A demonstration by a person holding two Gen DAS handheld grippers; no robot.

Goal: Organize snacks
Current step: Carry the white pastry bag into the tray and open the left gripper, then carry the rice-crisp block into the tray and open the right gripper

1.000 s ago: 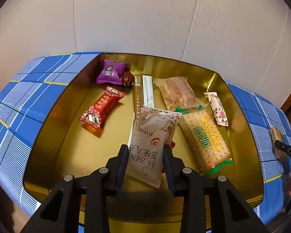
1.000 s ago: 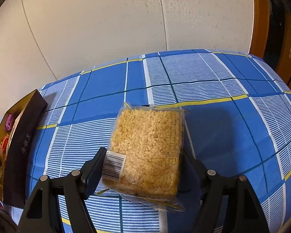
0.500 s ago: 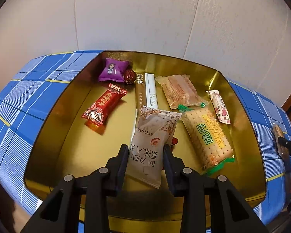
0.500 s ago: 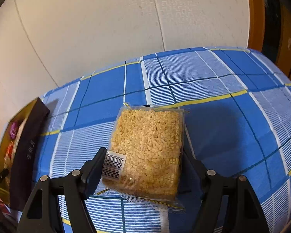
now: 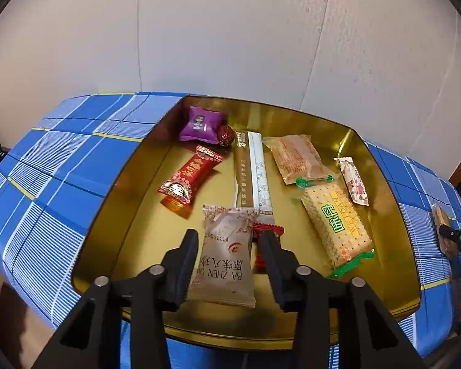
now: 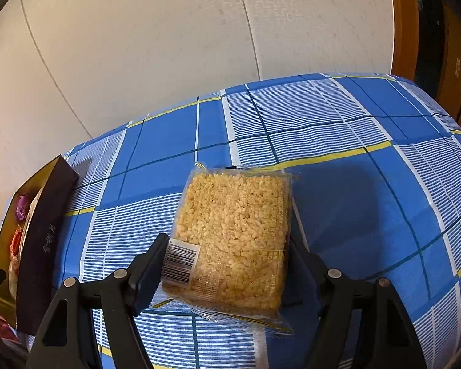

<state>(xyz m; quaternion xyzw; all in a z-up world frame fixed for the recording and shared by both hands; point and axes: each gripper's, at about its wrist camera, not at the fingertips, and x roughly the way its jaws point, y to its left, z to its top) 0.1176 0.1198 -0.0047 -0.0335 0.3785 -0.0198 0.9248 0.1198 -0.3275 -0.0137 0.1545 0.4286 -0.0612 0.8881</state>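
In the left wrist view a gold tin [image 5: 113, 215] on the blue checked cloth holds several wrapped snacks. My left gripper [image 5: 229, 246] is open over its near side; the beige BA ZHEN packet [image 5: 226, 261] lies between the fingers, with gaps on both sides. My right gripper [image 6: 227, 252] is shut on a clear pack of puffed rice cake [image 6: 233, 240] and holds it above the cloth. The tin shows at the left edge of the right wrist view [image 6: 46, 233].
In the tin lie a purple candy [image 5: 201, 124], a red candy [image 5: 190, 178], a long stick pack [image 5: 252, 172], a cracker pack [image 5: 335, 221] and a floral candy [image 5: 353, 181]. A white wall stands behind the table. Wooden furniture [image 6: 430, 30] is at right.
My left gripper has opened and let go of the BA ZHEN packet, which now lies lower in the tin. My right gripper still holds the rice cake, shifted slightly.
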